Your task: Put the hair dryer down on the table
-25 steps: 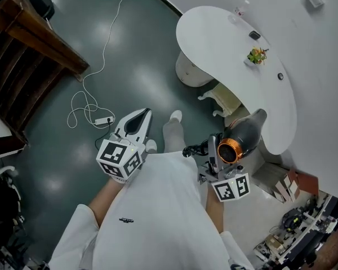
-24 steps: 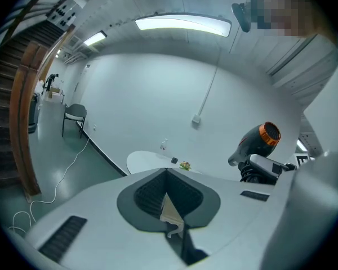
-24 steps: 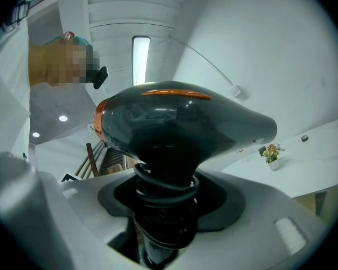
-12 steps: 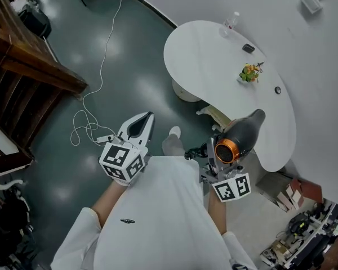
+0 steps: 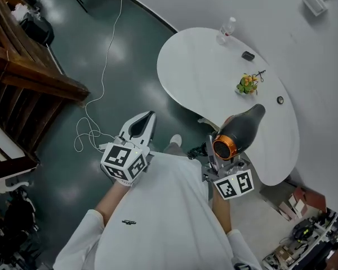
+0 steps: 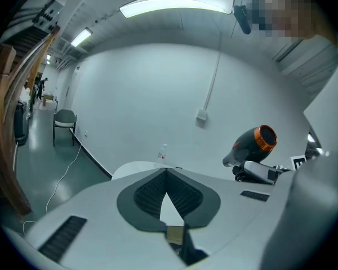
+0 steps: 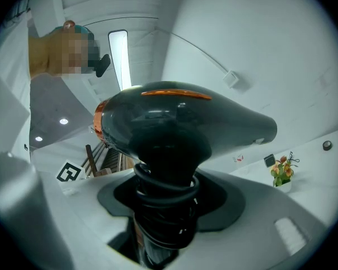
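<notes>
Right gripper point(image 5: 225, 161): we hold the hair dryer point(image 5: 240, 131) clamped by its handle, near the desk point(image 5: 203, 72) edge; set-down pending.

A white table point(image 5: 203, 75) with a rounded, kidney-like outline stands against the pale wall. A small flower pot point(image 5: 246, 85) with green and yellow blooms sits on it, well in from the edge. A dark flat object point(image 5: 248, 55) lies near the pot, and a clear bottle point(image 5: 227, 27) stands further off the same way (right at the rim). On the pot's opposite side lies a round dark disc point(image 5: 280, 100). Well apart from the pot, a white cable point(image 5: 93, 114) trails over the glossy dark green floor point(image 5: 129, 61)
</notes>
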`<state>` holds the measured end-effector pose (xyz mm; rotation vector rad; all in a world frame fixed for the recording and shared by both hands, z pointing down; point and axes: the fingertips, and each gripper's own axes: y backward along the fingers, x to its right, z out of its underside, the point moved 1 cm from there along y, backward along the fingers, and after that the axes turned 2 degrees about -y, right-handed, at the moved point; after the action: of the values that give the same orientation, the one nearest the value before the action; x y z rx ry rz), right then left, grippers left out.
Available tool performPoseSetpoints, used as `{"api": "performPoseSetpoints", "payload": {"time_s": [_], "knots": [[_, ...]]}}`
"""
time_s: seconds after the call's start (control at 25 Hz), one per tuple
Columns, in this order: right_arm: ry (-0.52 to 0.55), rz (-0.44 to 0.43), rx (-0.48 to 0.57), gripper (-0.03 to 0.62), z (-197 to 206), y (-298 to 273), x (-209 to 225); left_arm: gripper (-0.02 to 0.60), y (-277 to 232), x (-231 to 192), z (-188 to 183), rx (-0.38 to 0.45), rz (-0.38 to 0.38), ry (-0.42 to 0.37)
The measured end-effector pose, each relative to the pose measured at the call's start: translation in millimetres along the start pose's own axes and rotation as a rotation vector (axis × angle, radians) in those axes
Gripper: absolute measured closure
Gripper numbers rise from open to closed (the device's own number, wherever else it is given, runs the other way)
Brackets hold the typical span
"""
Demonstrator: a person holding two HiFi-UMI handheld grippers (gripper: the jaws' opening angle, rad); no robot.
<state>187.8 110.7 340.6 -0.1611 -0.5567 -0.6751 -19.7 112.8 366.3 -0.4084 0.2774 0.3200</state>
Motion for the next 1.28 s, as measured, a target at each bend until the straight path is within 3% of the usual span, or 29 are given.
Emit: {"api": "performPoseSetpoints", "payload": {"time_s": [0.4,0.88,1.28], "knots": [[-0.02,0.01,-0.039,0.319,0.8,-17.2,32.4,0.572,-21.3,2.3,2.5,-0.04,-0.025,0.026],[-0.011,0.097,-0.038,0.319,2.9,-56.4,55.6,0.572,-78.5,-21.6,-20.4,-0.095,0.078,-0.003],[0.016,0.185,-0.028,0.319,-3.3,-119.9,69.5,0.572,-144.4,-58.5,-73.8,-0.086,0.189,-0.03]]}}
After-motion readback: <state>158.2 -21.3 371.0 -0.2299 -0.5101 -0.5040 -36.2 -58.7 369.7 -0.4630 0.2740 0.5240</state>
